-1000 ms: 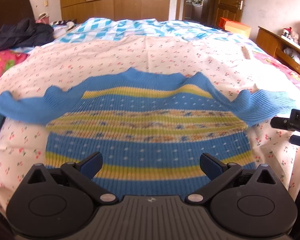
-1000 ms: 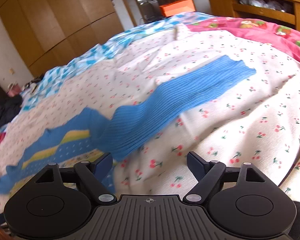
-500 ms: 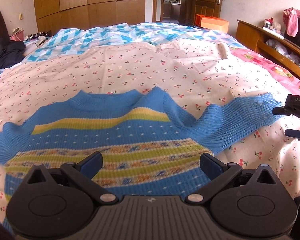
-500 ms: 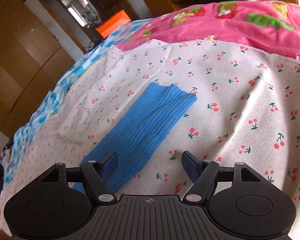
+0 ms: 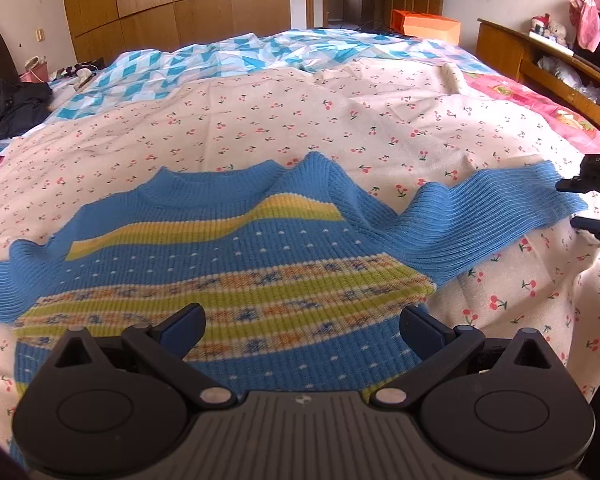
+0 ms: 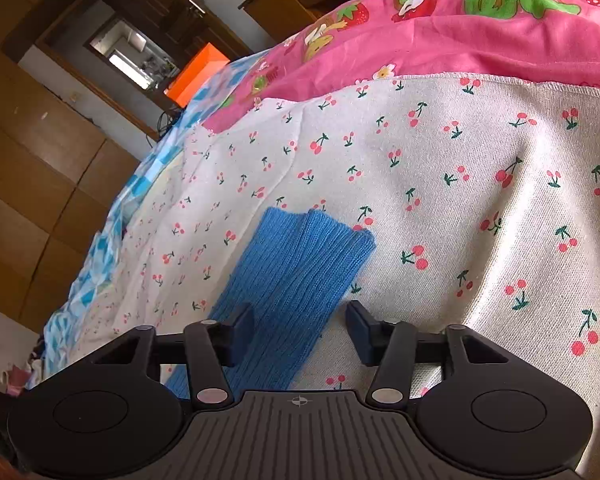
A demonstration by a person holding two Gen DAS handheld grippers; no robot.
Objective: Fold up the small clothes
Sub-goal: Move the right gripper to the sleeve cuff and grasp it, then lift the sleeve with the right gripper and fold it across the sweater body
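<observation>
Sweater (image 5: 236,276) flat on bed, right gripper (image 6: 300,330) now nearer, closing around sleeve cuff (image 6: 312,256), seemingly ungripped, left gripper (image 5: 302,330) open.

sweater (image 5: 236,272) hem hidden behind left gripper (image 5: 302,326), left sleeve cropped

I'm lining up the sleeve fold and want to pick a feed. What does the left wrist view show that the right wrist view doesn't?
Only the left wrist view shows the sweater's striped body, its collar, and the left gripper, open above the lower stripes.

Only the right wrist view shows the right gripper from behind, its jaws closing with the sleeve between them, pads not yet pressing.

Both show the blue sleeve, the cherry-print sheet, the pink bedding and the orange box.
</observation>
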